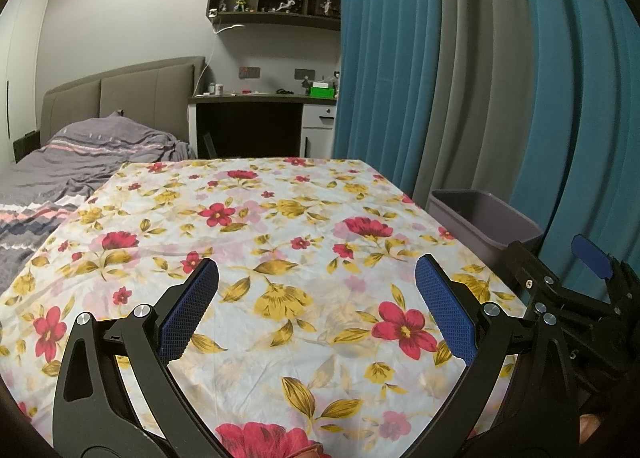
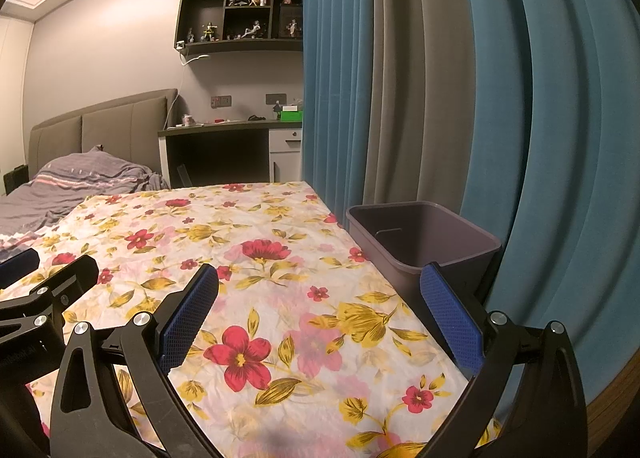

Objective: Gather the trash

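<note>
Hovering low over the worktop (image 1: pixel 280 217), draped in a floral cloth (image 1: pixel 248 370) of red and yellow blooms: the left hand-held gripper (image 1: pixel 316 318), spread wide and released, grasping nothing, its blue pads (image 1: pixel 188 314) filling the lower part of the left wrist view. Hanging beside it, at the lower right edge of that same view: the right hand-held gripper (image 1: pixel 576 298), seen there only from the side. Showing in its own view as likewise spread and released, grasping nothing: the right hand-held gripper (image 2: pixel 320 318), with one blue finger (image 2: pixel 452 322) overlapping the near corner of the bin.

Standing just beside the worktop's right edge, at centre right of the right wrist view: a grey plastic bin (image 2: pixel 424 234), upright, its visible inside looking bare. Appearing again at the right middle of the left wrist view, partly hidden by the other tool: the same bin (image 1: pixel 480 213).

Showing no loose trash on the visible cloth in either view.

Hanging behind the bin, filling the right half of both frames: blue and grey curtains (image 2: pixel 440 97). Lying at the left: a bed (image 1: pixel 60 161) with a rumpled grey cover.
</note>
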`<state>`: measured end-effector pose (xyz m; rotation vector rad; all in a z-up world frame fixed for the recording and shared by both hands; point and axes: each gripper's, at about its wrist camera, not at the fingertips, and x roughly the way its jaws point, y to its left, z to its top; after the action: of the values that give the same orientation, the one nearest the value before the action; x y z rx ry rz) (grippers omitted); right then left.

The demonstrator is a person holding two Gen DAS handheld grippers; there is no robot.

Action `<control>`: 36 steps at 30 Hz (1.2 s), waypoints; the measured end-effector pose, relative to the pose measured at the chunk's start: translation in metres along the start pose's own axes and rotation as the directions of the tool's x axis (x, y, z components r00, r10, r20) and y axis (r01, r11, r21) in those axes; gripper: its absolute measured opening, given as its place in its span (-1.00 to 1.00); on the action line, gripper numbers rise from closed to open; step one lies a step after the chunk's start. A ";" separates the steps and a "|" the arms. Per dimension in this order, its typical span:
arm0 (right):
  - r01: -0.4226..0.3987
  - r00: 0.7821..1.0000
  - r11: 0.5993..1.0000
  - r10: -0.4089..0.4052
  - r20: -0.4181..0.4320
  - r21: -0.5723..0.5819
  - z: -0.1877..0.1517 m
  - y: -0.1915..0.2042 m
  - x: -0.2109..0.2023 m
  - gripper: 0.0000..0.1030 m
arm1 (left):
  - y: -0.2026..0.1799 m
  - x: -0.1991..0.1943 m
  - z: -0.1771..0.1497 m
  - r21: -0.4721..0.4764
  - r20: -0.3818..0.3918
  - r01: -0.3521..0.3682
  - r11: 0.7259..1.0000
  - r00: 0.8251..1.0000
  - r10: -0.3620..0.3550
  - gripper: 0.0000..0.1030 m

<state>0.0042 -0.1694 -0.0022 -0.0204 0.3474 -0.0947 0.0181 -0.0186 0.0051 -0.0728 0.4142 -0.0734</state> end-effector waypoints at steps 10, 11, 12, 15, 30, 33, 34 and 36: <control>0.000 1.000 1.000 0.000 -0.001 0.000 0.000 -0.001 0.001 0.88 | 0.001 -0.004 -0.002 0.025 0.015 -0.014 1.000 1.000 0.014 0.89; -0.001 1.000 1.000 0.001 -0.002 0.000 0.000 -0.001 0.001 0.88 | 0.002 -0.004 -0.001 0.030 0.017 -0.015 0.999 1.000 0.015 0.89; -0.001 1.000 1.000 0.001 -0.001 0.001 0.000 -0.001 0.001 0.88 | 0.001 -0.005 -0.001 0.034 0.017 -0.014 0.999 1.000 0.014 0.89; 0.000 1.000 1.000 0.000 -0.002 0.001 0.001 0.002 -0.001 0.88 | 0.004 -0.005 -0.001 0.025 0.014 0.001 1.000 1.000 -0.001 0.89; 0.003 1.000 1.000 -0.003 -0.008 0.006 0.002 0.003 0.000 0.88 | 0.000 -0.002 -0.001 0.045 0.006 0.030 0.999 1.000 -0.030 0.56; 0.003 1.000 1.000 -0.003 -0.009 0.006 0.002 0.002 0.001 0.88 | 0.000 -0.001 0.000 0.043 -0.001 0.030 0.999 1.000 -0.030 0.56; 0.003 1.000 1.000 -0.003 -0.010 0.007 0.002 0.003 0.001 0.88 | -0.001 -0.001 0.000 0.044 -0.003 0.032 0.999 1.000 -0.031 0.56; 0.003 1.000 1.000 -0.003 -0.011 0.008 0.002 0.002 0.002 0.88 | -0.002 -0.001 -0.001 0.047 -0.004 0.034 0.998 0.999 -0.033 0.56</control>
<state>0.0070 -0.1677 -0.0006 -0.0127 0.3583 -0.0989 0.0169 -0.0202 0.0046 -0.0332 0.4144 -0.1163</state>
